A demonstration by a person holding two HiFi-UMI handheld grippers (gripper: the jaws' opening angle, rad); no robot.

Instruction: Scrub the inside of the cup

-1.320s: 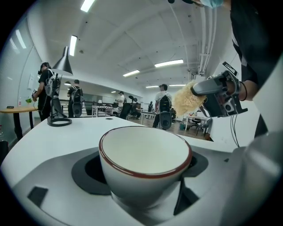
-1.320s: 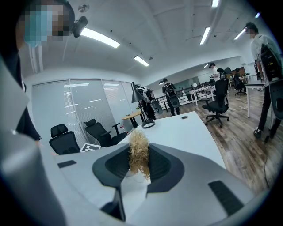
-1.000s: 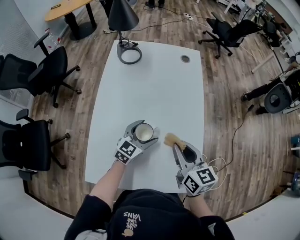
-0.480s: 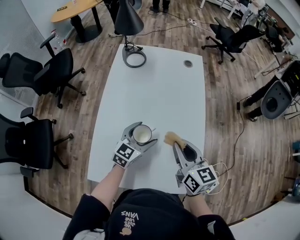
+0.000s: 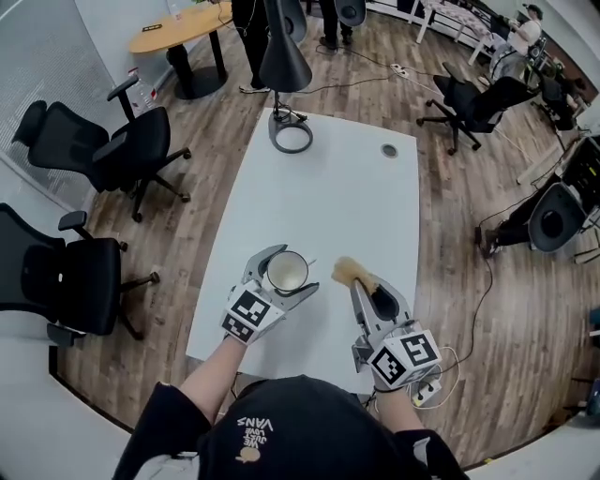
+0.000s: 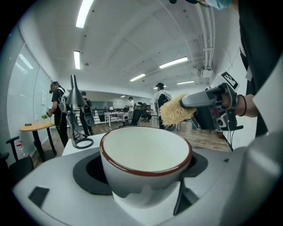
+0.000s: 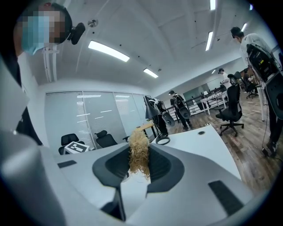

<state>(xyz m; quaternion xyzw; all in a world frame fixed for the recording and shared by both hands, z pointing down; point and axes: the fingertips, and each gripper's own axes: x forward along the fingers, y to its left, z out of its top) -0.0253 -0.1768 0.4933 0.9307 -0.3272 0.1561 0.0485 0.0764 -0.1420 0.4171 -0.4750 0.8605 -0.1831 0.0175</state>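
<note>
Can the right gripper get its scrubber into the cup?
Probably yes: the cup, upright in the left gripper, is open and empty; nothing stands between it and the scrubber in the right gripper.

- Open-plan office / lab-type workspace.
- Black swivel office chairs on castors stand by a long white table w/ a cable grommet.
- More chairs further back.
- Wood-plank floor.
- Round wooden mtg table and black desk lamp.
- Ceiling strip lights; glass partition walls.
- Several ppl standing among desks in bkgd.
</note>
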